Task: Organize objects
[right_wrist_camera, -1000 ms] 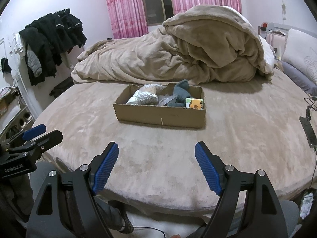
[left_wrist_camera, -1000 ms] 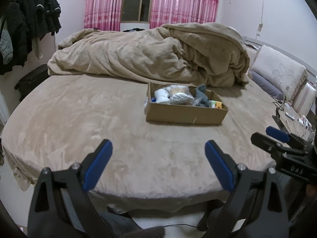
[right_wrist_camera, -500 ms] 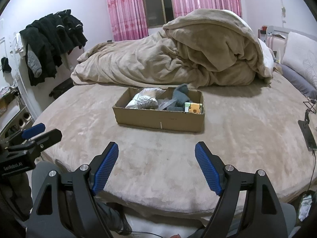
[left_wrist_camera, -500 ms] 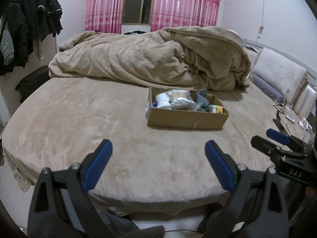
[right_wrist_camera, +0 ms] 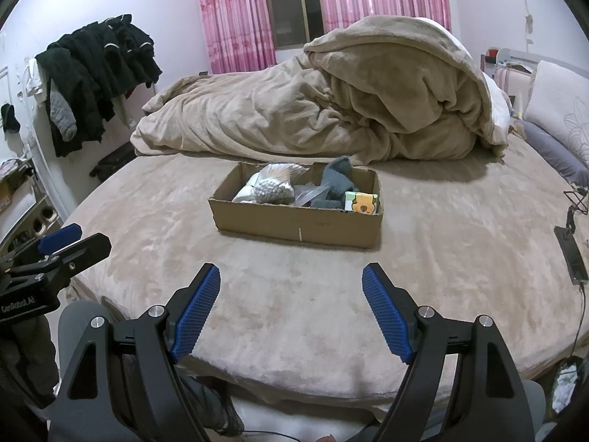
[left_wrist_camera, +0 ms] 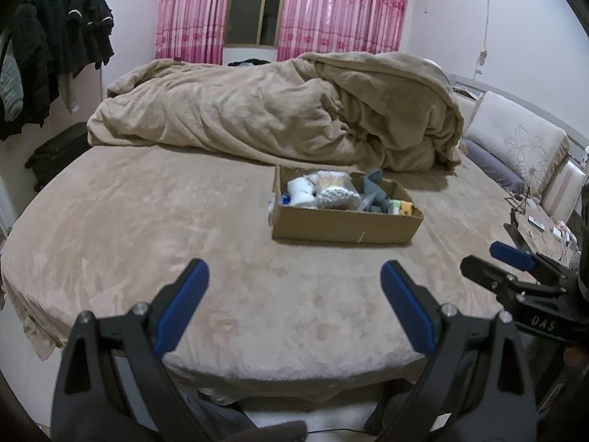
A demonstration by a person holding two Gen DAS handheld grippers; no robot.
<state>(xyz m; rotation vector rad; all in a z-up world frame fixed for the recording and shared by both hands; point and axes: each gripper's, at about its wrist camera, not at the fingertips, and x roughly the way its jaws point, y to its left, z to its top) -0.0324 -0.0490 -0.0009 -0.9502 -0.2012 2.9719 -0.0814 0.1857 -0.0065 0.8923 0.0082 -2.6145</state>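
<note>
In the left wrist view, the left gripper [left_wrist_camera: 294, 283] is held level at the bottom of the frame, over the near edge of the bed [left_wrist_camera: 147, 221]. Its jaws are spread wide and nothing is held between the blue pads [left_wrist_camera: 180, 305]. The cardboard box [left_wrist_camera: 342, 224] is seen right of centre, resting on the tan bedsheet and well apart from the fingertips. It is filled with small objects: a white roll [left_wrist_camera: 300, 191] at its left end, a grey soft item [left_wrist_camera: 375, 191] in the middle and a yellow-green packet [left_wrist_camera: 401, 207] at its right end; the packet is too small there to be read with certainty. A heaped blanket [left_wrist_camera: 294, 118] is piled behind the box. At the right edge of the frame the right gripper [left_wrist_camera: 515, 276] is seen from the side, pointed toward the left.

In the right wrist view, the right gripper [right_wrist_camera: 291, 287] is likewise held low at the bottom centre, aimed across the bed [right_wrist_camera: 460, 250] at the cardboard box [right_wrist_camera: 298, 221], which lies just above the middle of the frame. Its jaws are parted wide and nothing is gripped. A cartoon-printed packet [right_wrist_camera: 362, 202] is seen in the box's right end, beside the grey soft item [right_wrist_camera: 338, 180]. The left gripper [right_wrist_camera: 59, 254] enters at the left edge. Dark clothes [right_wrist_camera: 92, 81] are hung at the upper left.
</note>
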